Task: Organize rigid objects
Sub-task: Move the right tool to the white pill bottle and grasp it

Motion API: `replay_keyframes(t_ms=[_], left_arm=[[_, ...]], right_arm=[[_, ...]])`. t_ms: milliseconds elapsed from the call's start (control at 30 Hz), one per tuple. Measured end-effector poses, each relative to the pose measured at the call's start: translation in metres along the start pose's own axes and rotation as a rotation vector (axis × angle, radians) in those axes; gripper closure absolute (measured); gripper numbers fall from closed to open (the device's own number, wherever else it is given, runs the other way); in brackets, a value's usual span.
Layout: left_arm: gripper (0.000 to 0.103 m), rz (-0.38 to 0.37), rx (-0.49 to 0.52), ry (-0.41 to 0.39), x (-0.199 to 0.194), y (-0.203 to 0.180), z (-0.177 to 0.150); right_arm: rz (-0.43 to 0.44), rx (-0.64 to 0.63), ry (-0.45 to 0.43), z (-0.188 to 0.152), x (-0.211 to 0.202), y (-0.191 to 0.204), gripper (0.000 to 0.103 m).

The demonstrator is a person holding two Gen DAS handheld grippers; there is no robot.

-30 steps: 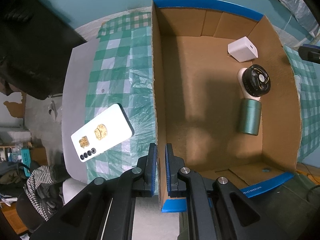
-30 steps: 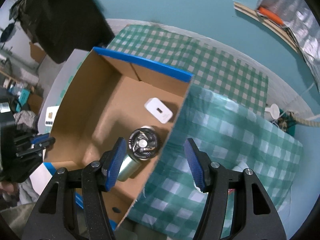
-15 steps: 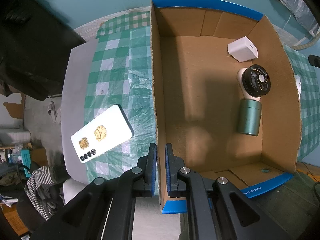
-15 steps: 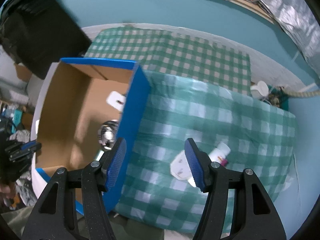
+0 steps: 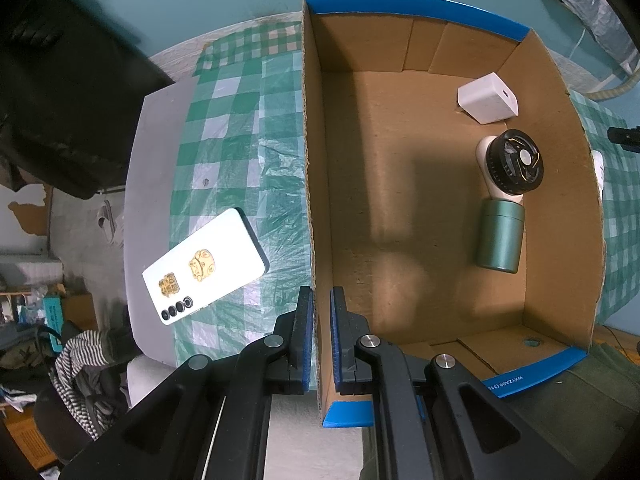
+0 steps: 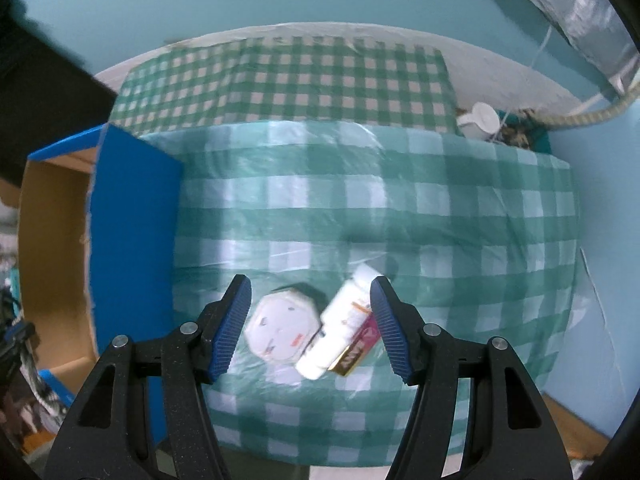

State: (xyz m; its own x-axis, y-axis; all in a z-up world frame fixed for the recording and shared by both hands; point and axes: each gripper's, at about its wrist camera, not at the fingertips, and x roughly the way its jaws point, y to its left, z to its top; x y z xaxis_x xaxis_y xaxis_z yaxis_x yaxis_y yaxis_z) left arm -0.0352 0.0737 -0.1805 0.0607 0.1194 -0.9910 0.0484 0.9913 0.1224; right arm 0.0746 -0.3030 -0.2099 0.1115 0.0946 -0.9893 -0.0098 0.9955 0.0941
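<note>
right tool (image 6: 310, 312) now off the box (image 5: 316, 184), apart over bottle (image 6: 340, 328) (and octagonal case (image 6: 282, 330)), left tool (image 5: 319, 334) clamped on box wall

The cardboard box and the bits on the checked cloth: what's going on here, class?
A person is sorting objects into the cardboard box. The left gripper is shut on the box's side wall, steadying it. Inside lie a white charger cube and a handheld fan. The right gripper hangs open above an octagonal white plug and a white bottle on the cloth. A white phone waits outside.
</note>
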Motion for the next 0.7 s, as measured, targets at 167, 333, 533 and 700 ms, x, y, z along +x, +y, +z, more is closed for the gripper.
replay_keyframes(t_ms=[167,333,533,700], left_arm=[[0.095,0.002,-0.002,0.001,0.0,0.0,0.0],[0.095,0.004,-0.008,0.001,0.0,0.0,-0.001],[0.095,0.006,-0.012,0.002,0.0,0.0,-0.002],[0.095,0.01,-0.011,0.004,0.0,-0.001,-0.003]], right_arm=[[0.007,0.049,0.029,0.008,0.019,-0.017,0.04],[-0.024,0.073,0.053,0.01,0.034,-0.028,0.04],[-0.013,0.077,0.099,0.003,0.051,-0.03,0.04],[-0.01,0.061,0.129,-0.005,0.063,-0.023,0.044]])
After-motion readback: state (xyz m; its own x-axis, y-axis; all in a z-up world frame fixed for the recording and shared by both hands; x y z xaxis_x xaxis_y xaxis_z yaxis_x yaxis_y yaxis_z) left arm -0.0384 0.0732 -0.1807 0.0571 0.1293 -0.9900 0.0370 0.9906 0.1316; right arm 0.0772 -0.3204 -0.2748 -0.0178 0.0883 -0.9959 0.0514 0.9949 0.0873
